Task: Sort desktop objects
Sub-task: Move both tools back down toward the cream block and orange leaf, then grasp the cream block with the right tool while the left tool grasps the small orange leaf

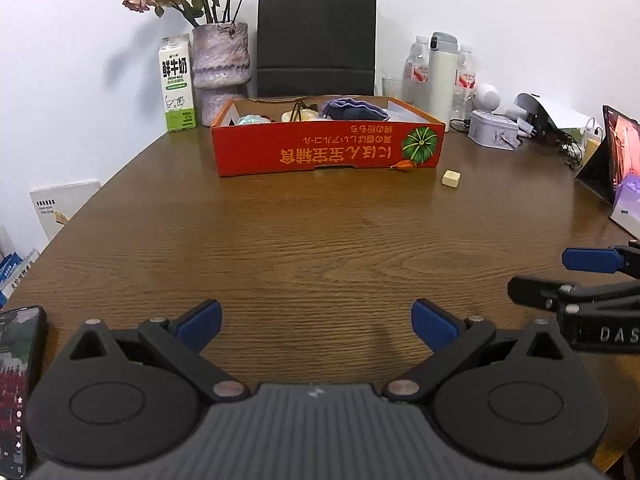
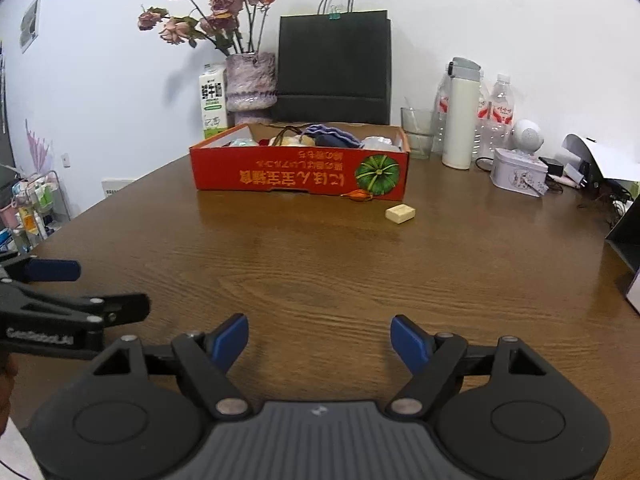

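The shallow red cardboard box printed with a green pumpkin (image 2: pixel 300 170) sits at the far middle of the brown wood-grain table (image 2: pixel 320 280), already holding cloth pouches and small items, so it looks like the collecting bin for the sort. 1 small pale-yellow rectangular block (image 2: pixel 400 213) lies loose on the table just off the box's right front corner, probably the next pick. The left gripper (image 1: pixel 316 322) and right gripper (image 2: pixel 319 340) hover side by side over bare wood near the front edge, both spread wide with nothing between their blue pads, well apart from the block.
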Tool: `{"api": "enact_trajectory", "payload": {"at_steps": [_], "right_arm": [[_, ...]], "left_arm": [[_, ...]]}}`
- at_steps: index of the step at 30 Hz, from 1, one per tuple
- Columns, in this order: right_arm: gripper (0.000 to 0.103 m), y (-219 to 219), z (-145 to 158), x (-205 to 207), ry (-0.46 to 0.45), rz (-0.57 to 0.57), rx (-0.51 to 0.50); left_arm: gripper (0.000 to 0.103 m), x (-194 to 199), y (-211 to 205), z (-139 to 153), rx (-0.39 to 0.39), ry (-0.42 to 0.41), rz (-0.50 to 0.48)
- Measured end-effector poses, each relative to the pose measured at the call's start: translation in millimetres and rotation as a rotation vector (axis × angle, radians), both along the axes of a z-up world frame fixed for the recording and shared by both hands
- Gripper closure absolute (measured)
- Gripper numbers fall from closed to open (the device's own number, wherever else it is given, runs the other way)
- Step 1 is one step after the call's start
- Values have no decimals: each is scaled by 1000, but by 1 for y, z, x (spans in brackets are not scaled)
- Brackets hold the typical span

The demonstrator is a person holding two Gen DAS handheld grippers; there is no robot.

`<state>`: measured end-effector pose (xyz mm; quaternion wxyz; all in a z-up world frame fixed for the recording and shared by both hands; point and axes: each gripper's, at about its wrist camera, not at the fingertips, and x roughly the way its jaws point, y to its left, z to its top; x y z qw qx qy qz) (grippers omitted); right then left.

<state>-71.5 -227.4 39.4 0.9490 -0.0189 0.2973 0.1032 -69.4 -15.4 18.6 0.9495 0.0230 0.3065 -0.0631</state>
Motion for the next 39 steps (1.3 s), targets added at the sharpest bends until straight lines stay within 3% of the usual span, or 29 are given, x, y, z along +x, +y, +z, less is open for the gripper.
{"api": "enact_trajectory", "payload": {"at_steps": [4, 7, 10, 16, 20, 23, 28, 31, 35, 39], "right_arm": [[28, -11, 2, 17, -1, -26, 6], [39, -22, 7, 49, -6, -24, -1], [45, -32, 10, 95, 2, -36, 8], [58, -49, 0, 195, 104, -84, 135], [65, -41, -17, 231, 117, -139, 69], [69, -41, -29, 243, 98, -135, 39], [69, -55, -29, 241, 58, -122, 22], [69, -74, -25, 236, 43, -153, 90], [69, -88, -23, 233, 32, -168, 159], [69, -91, -15, 227, -19, -180, 165]], "left_arm": [[0, 10, 0, 0, -8, 8, -1], [0, 33, -3, 5, -20, 7, -14], [0, 65, -10, 14, -25, -21, -19], [1, 147, -48, 18, -31, -14, -140], [7, 190, -72, 12, 13, -32, -188], [17, 215, -83, 2, -8, 3, -185], [17, 243, -94, -14, -132, 75, -177], [17, 253, -103, -23, -174, 92, -116], [19, 260, -123, -27, -169, 69, -25], [26, 264, -144, -28, -85, 69, 84]]}}
